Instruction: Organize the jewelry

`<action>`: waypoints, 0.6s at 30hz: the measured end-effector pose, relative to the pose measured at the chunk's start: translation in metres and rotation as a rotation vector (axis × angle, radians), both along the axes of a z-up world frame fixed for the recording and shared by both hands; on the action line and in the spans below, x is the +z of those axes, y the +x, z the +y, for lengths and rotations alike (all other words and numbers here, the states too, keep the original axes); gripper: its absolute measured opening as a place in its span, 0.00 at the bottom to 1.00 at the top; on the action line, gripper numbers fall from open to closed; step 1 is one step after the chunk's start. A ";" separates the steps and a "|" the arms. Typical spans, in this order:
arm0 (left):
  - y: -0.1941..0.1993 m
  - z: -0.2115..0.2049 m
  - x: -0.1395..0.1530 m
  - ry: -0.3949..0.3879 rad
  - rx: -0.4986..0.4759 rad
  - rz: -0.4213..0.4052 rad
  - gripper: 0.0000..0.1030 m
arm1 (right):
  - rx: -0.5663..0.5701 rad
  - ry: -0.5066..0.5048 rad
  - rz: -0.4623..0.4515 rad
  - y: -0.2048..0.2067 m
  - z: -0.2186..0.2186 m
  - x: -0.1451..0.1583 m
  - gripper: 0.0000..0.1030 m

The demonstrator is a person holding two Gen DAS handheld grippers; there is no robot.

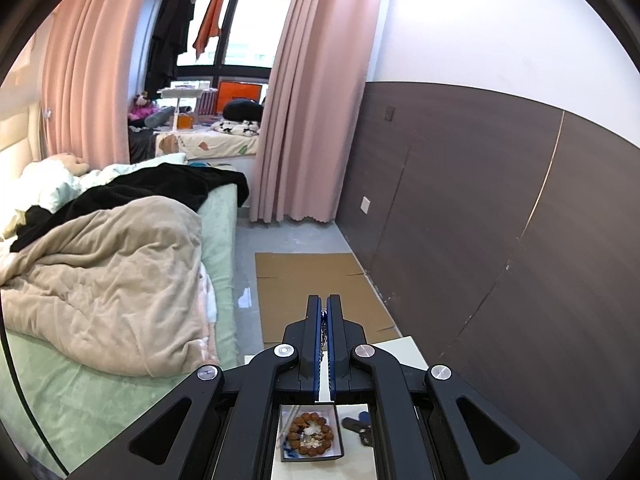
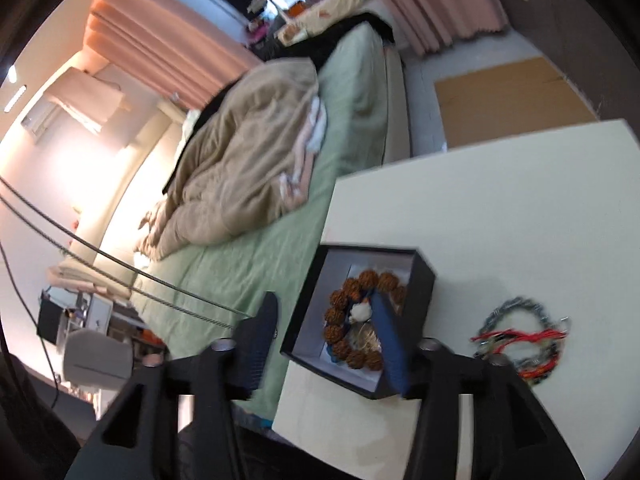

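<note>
Your white table (image 2: pixel 500 208) carries the black jewelry box (image 2: pixel 424 280) at its left edge, with the brown bead bracelet (image 2: pixel 344 322) already inside, and the tangle of dark and red bracelets (image 2: pixel 524 332) lies just to its right. Your right gripper (image 2: pixel 324 328) is spread wide, so move it slowly toward that tangle. Your left gripper (image 1: pixel 324 312) is pressed together, maybe on a thin chain (image 1: pixel 325 334), so I cannot tell; hold it steady above the box.
</note>
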State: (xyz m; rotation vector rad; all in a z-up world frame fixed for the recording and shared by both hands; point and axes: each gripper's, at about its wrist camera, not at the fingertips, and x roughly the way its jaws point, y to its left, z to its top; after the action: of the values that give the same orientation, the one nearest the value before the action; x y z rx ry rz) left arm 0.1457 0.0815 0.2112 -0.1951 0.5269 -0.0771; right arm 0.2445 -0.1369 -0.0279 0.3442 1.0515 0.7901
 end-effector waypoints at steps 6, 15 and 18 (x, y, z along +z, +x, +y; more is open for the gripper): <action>0.013 -0.016 -0.004 0.006 -0.026 0.009 0.01 | -0.070 0.011 -0.002 -0.001 -0.043 0.010 0.51; 0.031 -0.026 -0.013 0.000 -0.036 0.027 0.01 | -0.114 0.004 -0.007 -0.004 -0.076 0.016 0.51; 0.035 -0.028 -0.010 -0.001 -0.036 0.019 0.01 | -0.121 0.003 -0.001 -0.003 -0.082 0.015 0.51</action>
State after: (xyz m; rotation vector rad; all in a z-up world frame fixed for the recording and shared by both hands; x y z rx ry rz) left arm 0.1807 0.0537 0.2010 -0.1875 0.5492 -0.1106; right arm 0.2420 -0.2186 -0.0128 0.4067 1.0187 0.6835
